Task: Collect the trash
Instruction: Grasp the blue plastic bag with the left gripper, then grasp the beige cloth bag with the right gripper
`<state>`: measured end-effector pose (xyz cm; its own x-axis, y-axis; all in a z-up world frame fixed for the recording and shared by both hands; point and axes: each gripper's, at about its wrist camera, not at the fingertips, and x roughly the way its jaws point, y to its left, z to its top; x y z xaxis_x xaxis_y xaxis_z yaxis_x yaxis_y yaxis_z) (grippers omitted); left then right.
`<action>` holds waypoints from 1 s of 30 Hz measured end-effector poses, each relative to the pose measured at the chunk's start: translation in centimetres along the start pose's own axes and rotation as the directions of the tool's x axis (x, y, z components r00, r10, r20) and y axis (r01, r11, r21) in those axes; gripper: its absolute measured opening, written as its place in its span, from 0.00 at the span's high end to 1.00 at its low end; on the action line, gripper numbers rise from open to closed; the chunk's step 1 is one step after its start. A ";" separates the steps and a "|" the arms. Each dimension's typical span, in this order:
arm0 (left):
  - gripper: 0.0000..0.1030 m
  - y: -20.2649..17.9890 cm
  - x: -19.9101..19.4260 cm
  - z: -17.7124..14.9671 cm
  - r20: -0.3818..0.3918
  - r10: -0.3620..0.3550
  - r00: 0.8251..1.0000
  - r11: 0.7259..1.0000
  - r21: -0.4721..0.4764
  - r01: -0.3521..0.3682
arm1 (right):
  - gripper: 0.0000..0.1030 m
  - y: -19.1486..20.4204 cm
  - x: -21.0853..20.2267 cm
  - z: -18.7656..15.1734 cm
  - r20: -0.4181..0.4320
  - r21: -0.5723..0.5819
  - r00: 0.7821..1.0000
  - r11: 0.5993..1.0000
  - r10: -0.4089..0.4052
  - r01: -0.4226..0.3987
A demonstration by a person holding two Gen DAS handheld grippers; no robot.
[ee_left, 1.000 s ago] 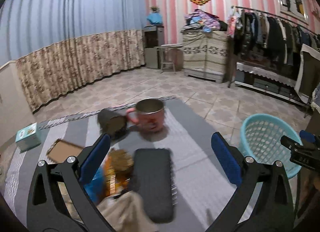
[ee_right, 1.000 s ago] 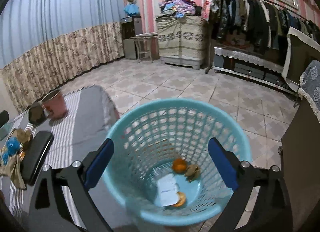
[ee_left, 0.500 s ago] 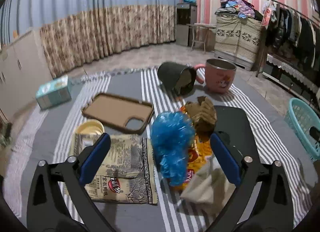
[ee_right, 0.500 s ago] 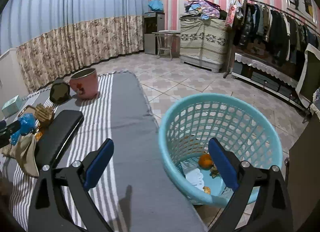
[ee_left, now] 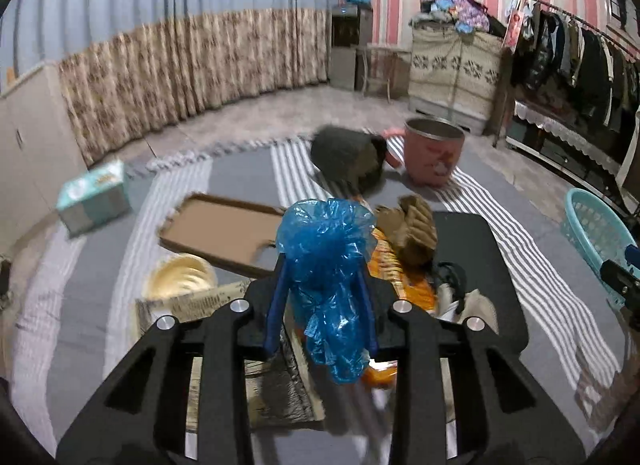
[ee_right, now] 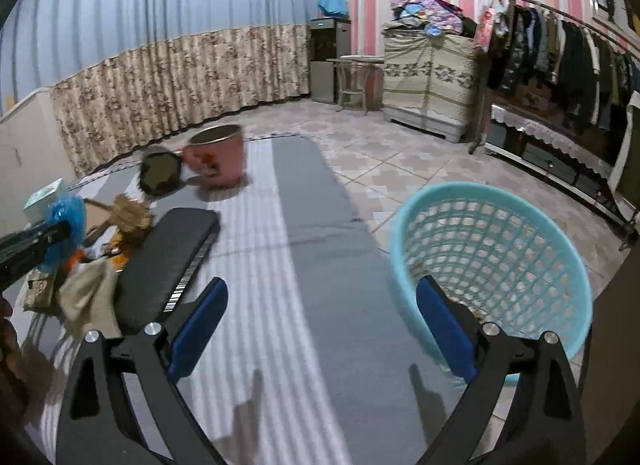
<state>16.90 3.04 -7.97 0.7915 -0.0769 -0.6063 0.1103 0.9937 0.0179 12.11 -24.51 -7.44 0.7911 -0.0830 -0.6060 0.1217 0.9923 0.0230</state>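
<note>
A crumpled blue plastic bag (ee_left: 326,253) stands on the trash pile, and my left gripper (ee_left: 320,277) is closing on it, both blue pads pressing its sides. The bag (ee_right: 66,213) also shows at the far left of the right wrist view. Around it lie crumpled brown paper (ee_left: 412,233), an orange wrapper (ee_left: 400,281), a beige rag (ee_left: 476,305), a printed paper packet (ee_left: 208,305) and a yellow lid (ee_left: 180,277). My right gripper (ee_right: 320,305) hangs open and empty over the striped cloth, left of the turquoise basket (ee_right: 492,249).
A black pad (ee_left: 480,257) lies right of the pile. A cardboard piece (ee_left: 220,233), a tipped dark cup (ee_left: 348,161), a pink mug (ee_left: 432,157) and a tissue box (ee_left: 94,195) sit farther back. Tiled floor, a cabinet and a clothes rack lie beyond.
My left gripper swung left and down onto the trash pile, and its jaws closed from wide open around the blue bag. My right gripper moved left, from over the basket to over the cloth.
</note>
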 end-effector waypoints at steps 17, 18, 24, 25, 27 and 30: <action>0.71 7.9 1.0 -0.8 0.033 -0.013 0.999 0.995 -0.096 0.016 | 0.10 14.3 0.7 -1.6 -0.070 -0.142 0.988 0.979 0.134 -0.143; 0.71 8.0 1.1 -0.8 0.033 -0.016 0.999 0.995 -0.098 0.019 | 0.10 14.8 0.9 -1.8 -0.076 -0.144 0.988 0.979 0.132 -0.142; 0.71 7.7 1.1 -0.9 0.042 -0.013 0.999 0.996 -0.082 0.016 | 0.11 15.9 2.1 -2.5 -0.121 -0.143 0.986 0.981 0.111 -0.128; 0.71 7.7 1.1 -0.9 0.043 -0.011 0.999 0.997 -0.079 0.015 | 0.15 15.9 2.3 -2.5 -0.127 -0.144 0.986 0.981 0.112 -0.130; 0.71 7.6 1.1 -0.9 0.045 -0.010 0.999 0.997 -0.077 0.014 | 0.33 15.8 2.4 -2.5 -0.138 -0.142 0.981 0.978 0.136 -0.155; 0.71 7.7 1.1 -1.0 0.043 -0.011 0.999 0.997 -0.078 0.015 | 0.53 16.0 2.4 -2.5 -0.143 -0.141 0.974 0.971 0.176 -0.196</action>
<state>18.02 10.65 -9.25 0.8156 -0.0916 -0.5713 0.0745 0.9958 -0.0533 14.49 -8.64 -10.52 0.7063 0.1068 -0.6998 -0.1211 0.9922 0.0292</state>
